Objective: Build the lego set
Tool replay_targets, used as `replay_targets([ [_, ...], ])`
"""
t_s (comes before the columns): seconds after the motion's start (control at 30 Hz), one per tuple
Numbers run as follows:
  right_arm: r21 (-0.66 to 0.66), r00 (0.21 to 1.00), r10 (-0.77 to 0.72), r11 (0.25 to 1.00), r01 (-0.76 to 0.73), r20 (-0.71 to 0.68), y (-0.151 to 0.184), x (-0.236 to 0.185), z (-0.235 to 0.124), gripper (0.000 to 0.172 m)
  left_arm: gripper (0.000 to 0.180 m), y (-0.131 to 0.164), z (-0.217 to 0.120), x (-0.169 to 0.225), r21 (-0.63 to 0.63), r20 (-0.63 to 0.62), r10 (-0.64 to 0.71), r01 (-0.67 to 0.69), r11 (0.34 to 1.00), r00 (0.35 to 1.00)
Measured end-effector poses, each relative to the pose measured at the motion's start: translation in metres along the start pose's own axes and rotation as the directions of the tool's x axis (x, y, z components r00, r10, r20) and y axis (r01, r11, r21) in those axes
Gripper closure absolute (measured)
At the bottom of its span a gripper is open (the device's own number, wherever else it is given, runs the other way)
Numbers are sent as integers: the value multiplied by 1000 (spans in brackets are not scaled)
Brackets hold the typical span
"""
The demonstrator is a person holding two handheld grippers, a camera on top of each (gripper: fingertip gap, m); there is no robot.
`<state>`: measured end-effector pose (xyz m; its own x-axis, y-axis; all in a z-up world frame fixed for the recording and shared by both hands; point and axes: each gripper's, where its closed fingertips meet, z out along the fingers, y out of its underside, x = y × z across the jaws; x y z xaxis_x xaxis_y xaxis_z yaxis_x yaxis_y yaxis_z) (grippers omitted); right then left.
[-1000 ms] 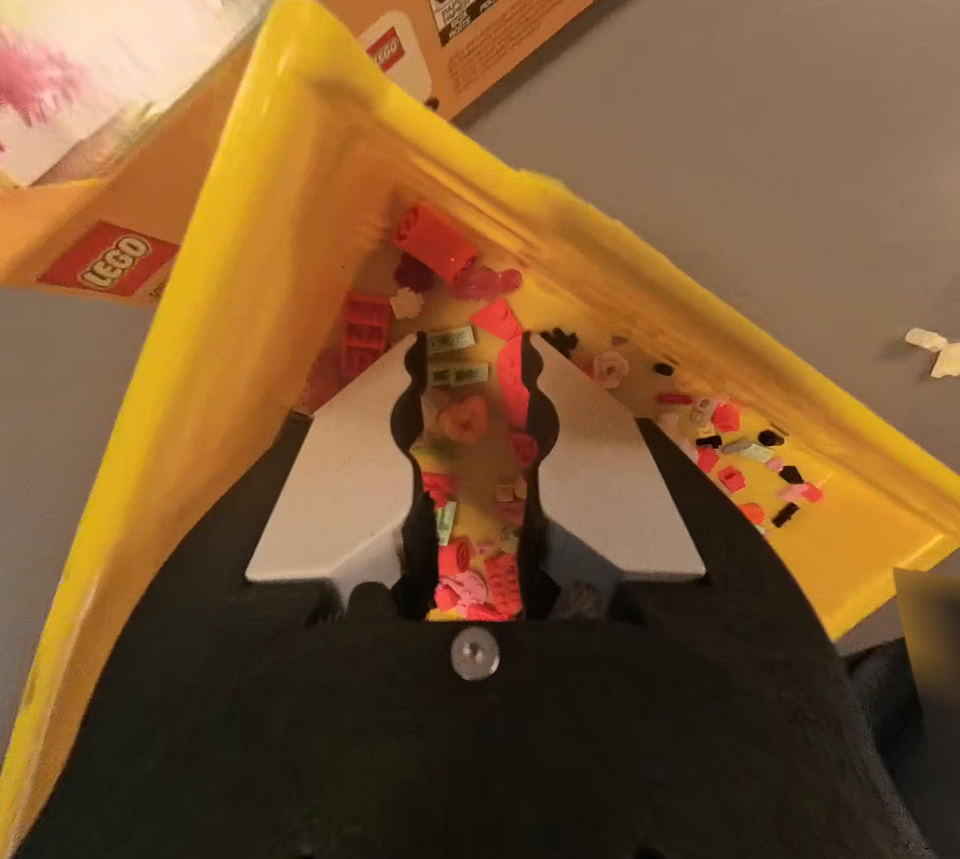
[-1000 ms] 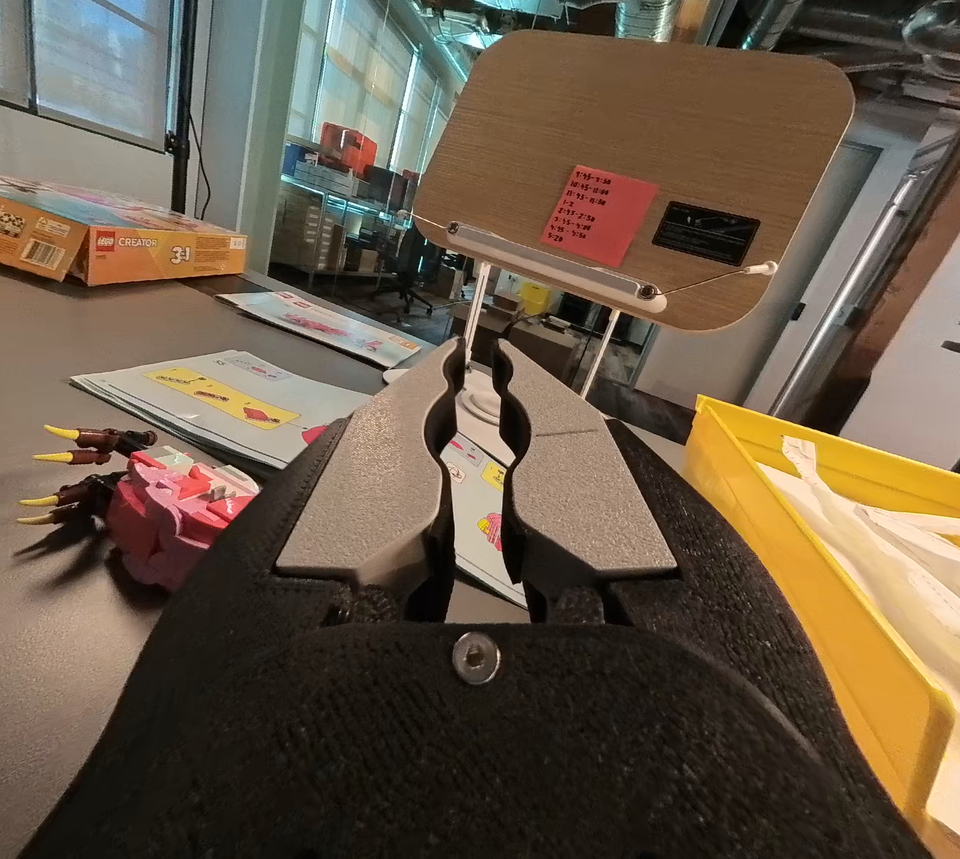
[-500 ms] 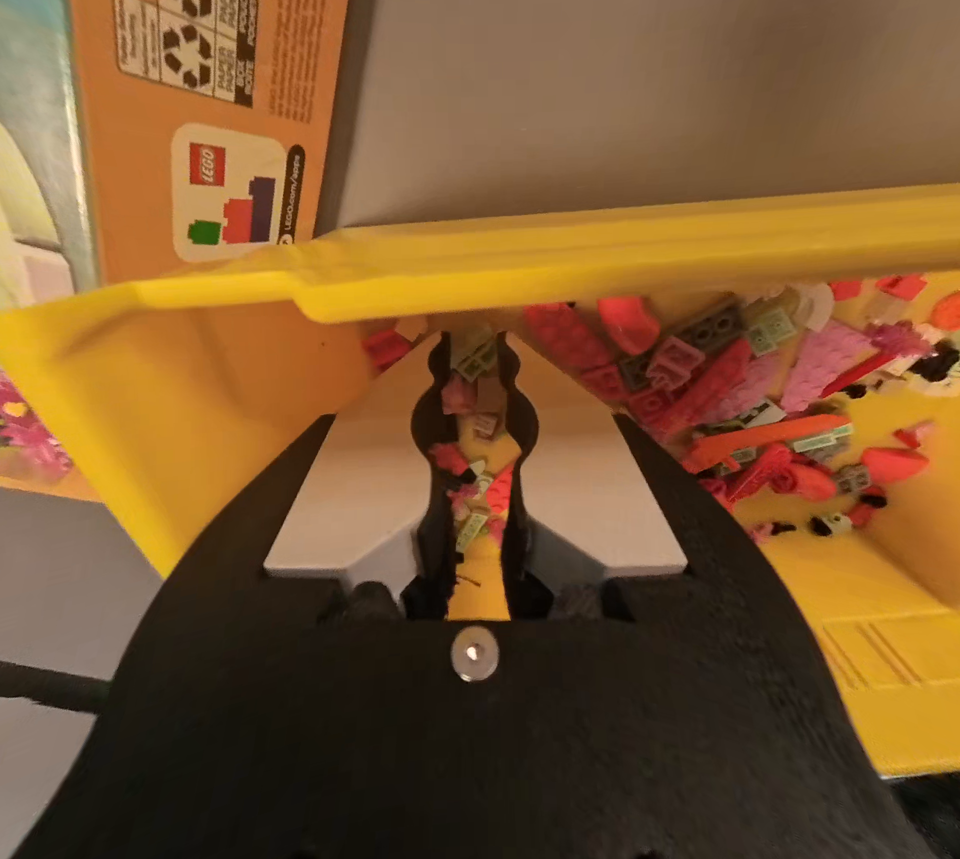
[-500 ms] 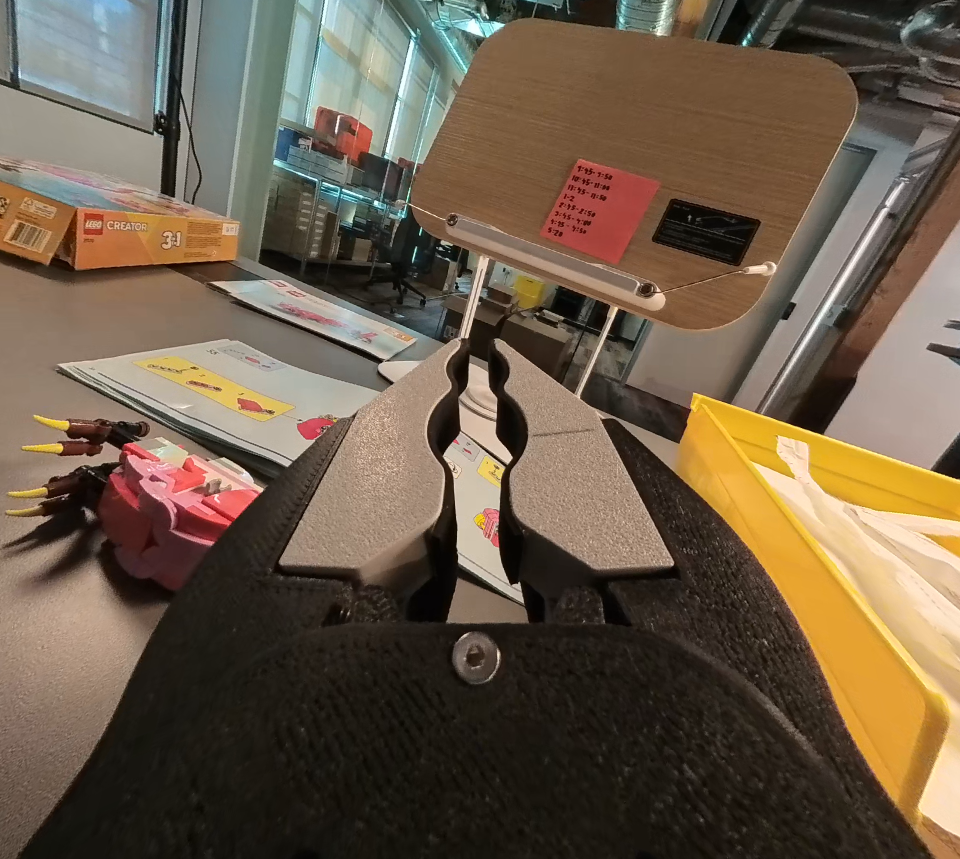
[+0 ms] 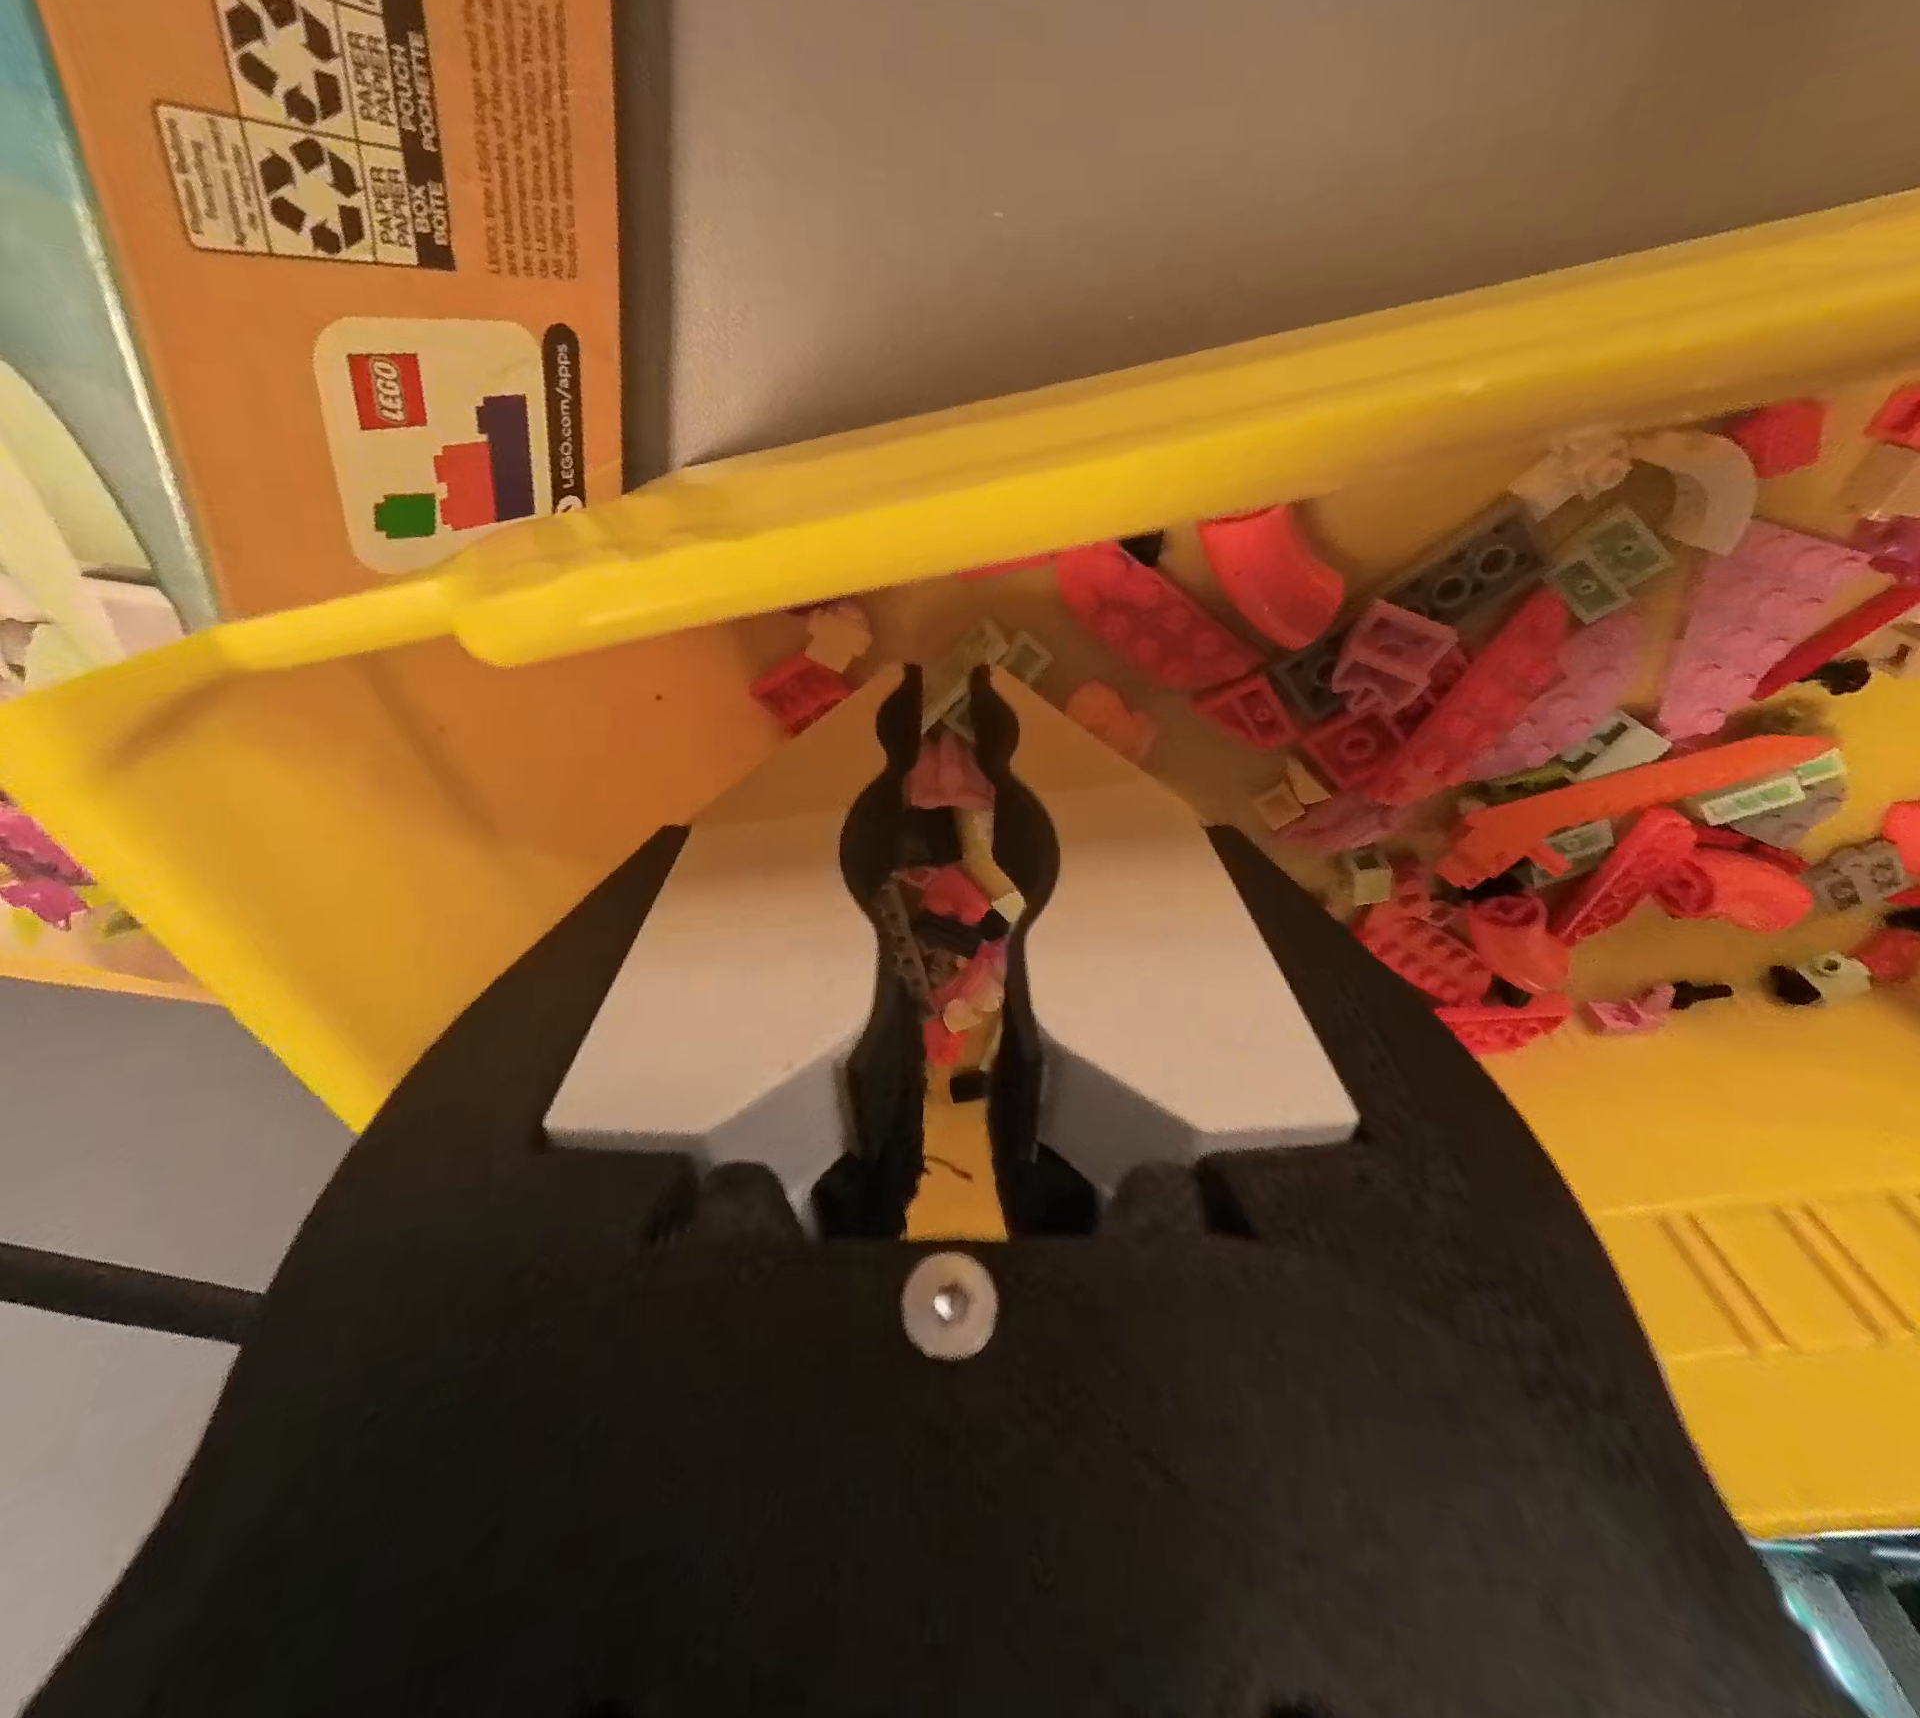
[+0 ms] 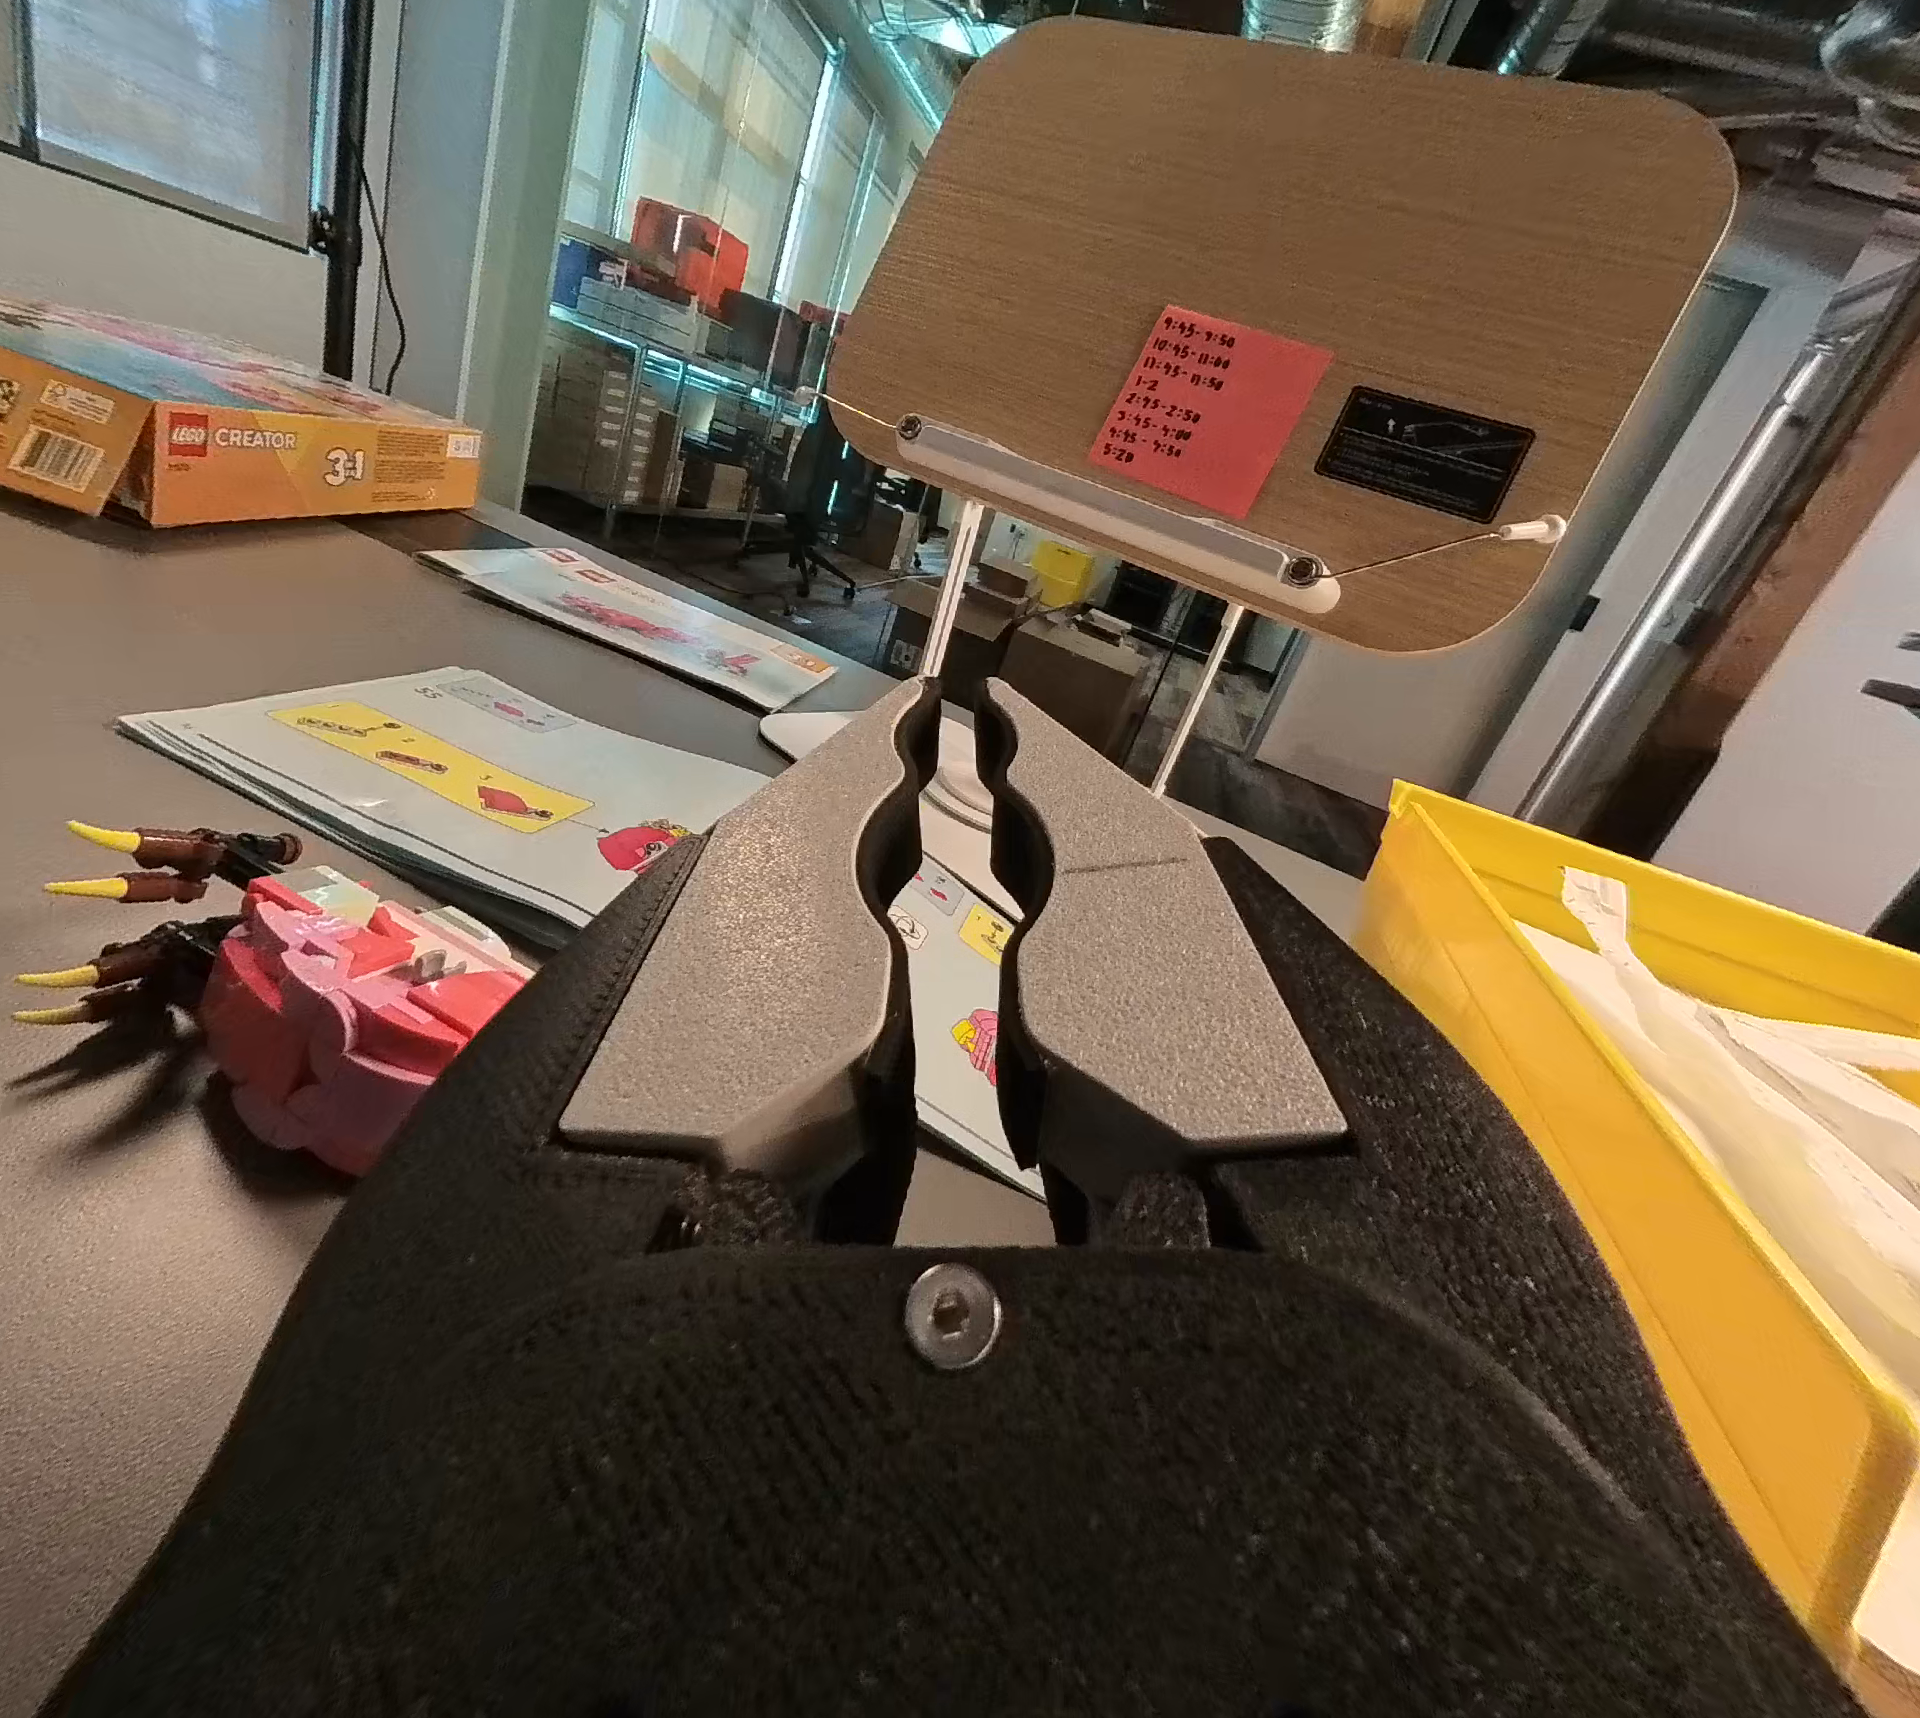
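The left gripper [image 5: 948, 700] reaches down into a yellow bin [image 5: 1039, 484] of loose toy bricks. Its jaws stand narrow, and a small pale green plate [image 5: 951, 700] sits between the fingertips; both tips seem to press on it, though the spot is small and dim. At about nine o'clock from the tips lies a small red brick [image 5: 795, 704], and at about three o'clock a pale orange piece [image 5: 1117, 718]. Farther toward two and three o'clock the heap of red, pink and grey bricks [image 5: 1507, 712] fills the bin floor. Beyond the bin's rim, at about eleven o'clock, an orange cardboard box [image 5: 343, 110] lies on the grey table [image 5: 1247, 110].

The right gripper [image 6: 958, 694] is held above a dark table [image 6: 208, 608], its jaws narrow with a slim gap and nothing between them. At about nine o'clock from it sits a pink and red brick model [image 6: 343, 1014] with yellow-tipped claws. At ten o'clock lie open instruction booklets [image 6: 416, 775], and farther off at ten the orange box [image 6: 260, 453]. At twelve to one o'clock rises a wooden book stand [image 6: 1299, 297] bearing a red sticky note [image 6: 1210, 411]. At four o'clock stands a second yellow bin [image 6: 1621, 1149] holding white paper bags [image 6: 1766, 1097].
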<state>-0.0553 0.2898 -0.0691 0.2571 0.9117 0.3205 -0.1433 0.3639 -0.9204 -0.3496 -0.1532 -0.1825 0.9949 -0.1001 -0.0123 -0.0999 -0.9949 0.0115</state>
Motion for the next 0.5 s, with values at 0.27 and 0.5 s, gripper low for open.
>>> replay_targets([
  [0.27, -6, 1000, -1, 1000, 2, 6, 1, -2, 1, 167, 168, -1, 4, 5, -33, -1, 58, -58, 998, 998],
  [0.5, -9, 1000, 2, 1000, -2, 9, 2, -2, 1, 167, 180, -4, 2, 5, -22, -34, 8, -8, 1000, 999],
])
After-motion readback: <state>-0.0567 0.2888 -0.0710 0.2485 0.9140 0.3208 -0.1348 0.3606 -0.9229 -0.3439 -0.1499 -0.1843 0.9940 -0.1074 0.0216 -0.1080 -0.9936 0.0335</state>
